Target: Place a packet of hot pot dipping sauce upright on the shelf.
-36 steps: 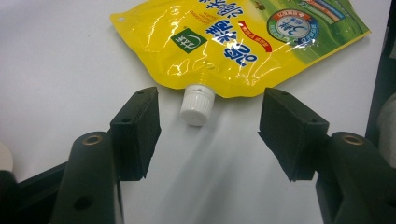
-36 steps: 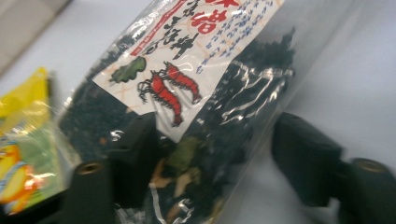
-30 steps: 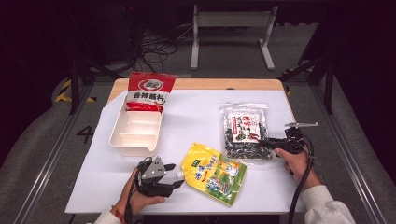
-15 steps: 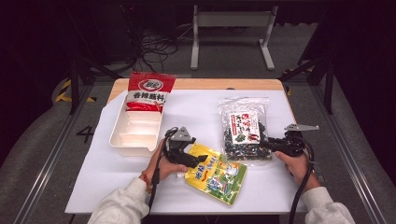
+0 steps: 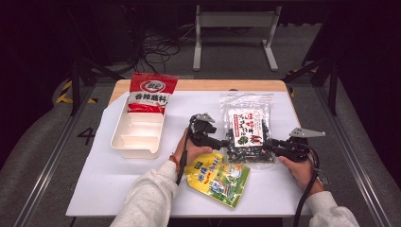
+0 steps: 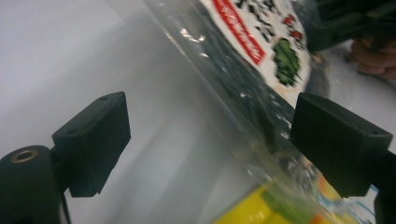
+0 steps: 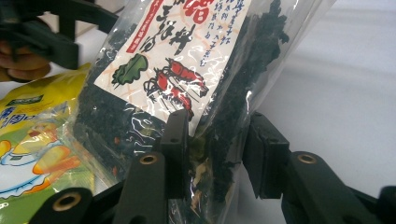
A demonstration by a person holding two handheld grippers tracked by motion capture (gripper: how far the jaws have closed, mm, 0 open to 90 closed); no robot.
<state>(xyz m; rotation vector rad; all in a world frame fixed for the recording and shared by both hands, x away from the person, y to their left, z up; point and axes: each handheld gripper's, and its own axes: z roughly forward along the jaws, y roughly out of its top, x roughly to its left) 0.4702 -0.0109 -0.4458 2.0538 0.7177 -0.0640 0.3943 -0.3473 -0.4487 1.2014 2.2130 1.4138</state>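
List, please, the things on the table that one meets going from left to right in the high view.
White divided tray with the red sachet at its far end → left gripper → clear bag of dark dried seaweed → right gripper.

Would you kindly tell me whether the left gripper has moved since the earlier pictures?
Yes. The left gripper has moved right and away from the person, from near the table's front edge, below the white plastic tray, to the clear seaweed bag; its jaws have just been opening.

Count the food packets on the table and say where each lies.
3: the red packet at the white tray's far end, the seaweed packet right of centre, the yellow packet nearest the person.
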